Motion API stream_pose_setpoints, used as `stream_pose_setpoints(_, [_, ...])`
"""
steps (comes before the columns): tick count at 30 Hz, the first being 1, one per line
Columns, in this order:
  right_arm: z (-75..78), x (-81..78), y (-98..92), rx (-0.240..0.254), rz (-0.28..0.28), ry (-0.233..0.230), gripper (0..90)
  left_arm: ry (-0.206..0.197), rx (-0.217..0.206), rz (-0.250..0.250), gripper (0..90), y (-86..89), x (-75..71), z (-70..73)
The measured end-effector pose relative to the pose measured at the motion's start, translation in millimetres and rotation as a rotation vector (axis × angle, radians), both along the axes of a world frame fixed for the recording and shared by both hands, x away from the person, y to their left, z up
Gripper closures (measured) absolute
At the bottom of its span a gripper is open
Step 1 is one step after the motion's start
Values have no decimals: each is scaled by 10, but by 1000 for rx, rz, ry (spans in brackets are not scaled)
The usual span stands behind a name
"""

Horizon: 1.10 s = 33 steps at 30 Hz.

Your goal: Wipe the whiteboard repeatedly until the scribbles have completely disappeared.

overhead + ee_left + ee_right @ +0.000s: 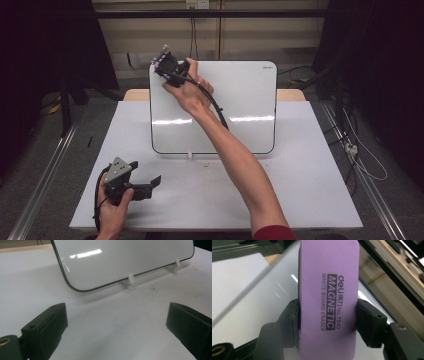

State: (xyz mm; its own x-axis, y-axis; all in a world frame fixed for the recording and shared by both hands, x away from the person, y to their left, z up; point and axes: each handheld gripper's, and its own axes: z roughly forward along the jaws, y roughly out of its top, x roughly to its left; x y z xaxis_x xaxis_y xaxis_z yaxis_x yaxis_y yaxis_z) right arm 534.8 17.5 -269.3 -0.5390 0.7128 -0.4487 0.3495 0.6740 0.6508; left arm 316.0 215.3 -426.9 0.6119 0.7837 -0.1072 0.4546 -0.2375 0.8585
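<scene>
right hand-held gripper clamped on purple eraser at whiteboard top-left corner; left hand-held gripper jaws apart, resting near table front-left corner

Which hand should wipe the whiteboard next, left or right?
The right. Its tongs already squeeze the purple eraser up at the whiteboard's top left corner. The left tongs sit open and empty, low on the table in front of the board.

Whiteboard upright on table, eraser at its top-left corner
</scene>
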Motion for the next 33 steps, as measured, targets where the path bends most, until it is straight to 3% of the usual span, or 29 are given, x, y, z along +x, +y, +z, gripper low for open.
stream_pose_setpoints(2, [-13,-14,-172,-2,-25,-3,413,1,1,1,35,-4,2,-4])
stream_pose_setpoints(6, [5,-95,-427,40,-42,-13,412,7,3,5,35,-9,11,-15])
stream_pose_setpoints(12, [8,-275,-636,102,2,-20,412,9,-8,5,36,3,11,-24])
stream_pose_setpoints(24, [-310,-812,-846,214,99,4,412,-6,-20,6,38,-12,5,12])
stream_pose_setpoints(33, [-555,-979,-958,272,123,30,411,-5,-18,-11,41,-62,9,13])
